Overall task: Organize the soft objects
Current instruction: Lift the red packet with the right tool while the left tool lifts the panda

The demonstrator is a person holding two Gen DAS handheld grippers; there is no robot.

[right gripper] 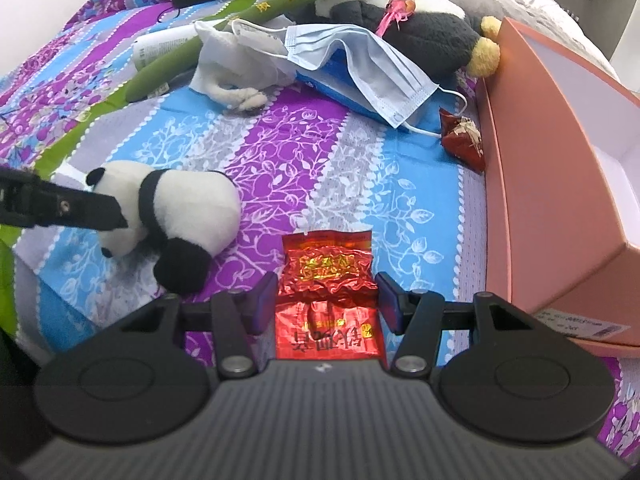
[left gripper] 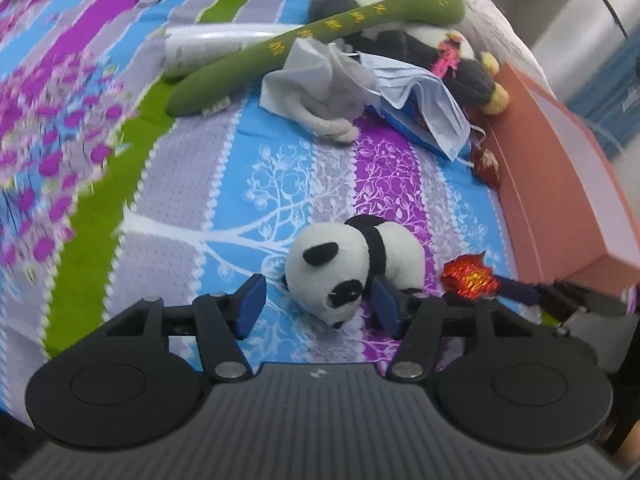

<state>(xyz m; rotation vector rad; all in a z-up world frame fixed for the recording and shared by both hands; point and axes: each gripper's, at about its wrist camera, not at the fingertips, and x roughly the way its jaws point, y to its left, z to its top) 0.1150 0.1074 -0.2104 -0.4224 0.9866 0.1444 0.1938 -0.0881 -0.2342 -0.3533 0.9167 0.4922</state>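
Left gripper [left gripper: 318, 300] hangs over a small panda plush [left gripper: 352, 268] lying on its side on the patterned bedspread [left gripper: 280, 168], its blue pads spread apart on either side of the toy's head; the right-hand pad sits just against the fur, the left-hand one stands clear, so nothing is gripped. Right gripper [right gripper: 326, 300] brackets a crinkled red foil packet [right gripper: 328, 272], jaws parted about as wide as the packet, pads beside its edges; whether they pinch it cannot be told. An open pink box [right gripper: 560, 184] stands along the bed's edge, just right of the packet. Farther back lie a green plush stick [left gripper: 312, 36], a blue face mask [right gripper: 360, 64], a white cloth [left gripper: 316, 80] and a larger dark plush [right gripper: 420, 36]. Judged by looks, the panda is light and squashy and should take a squeeze across head or belly without harm; the foil packet seems light, slick and crumply, best taken across its middle.
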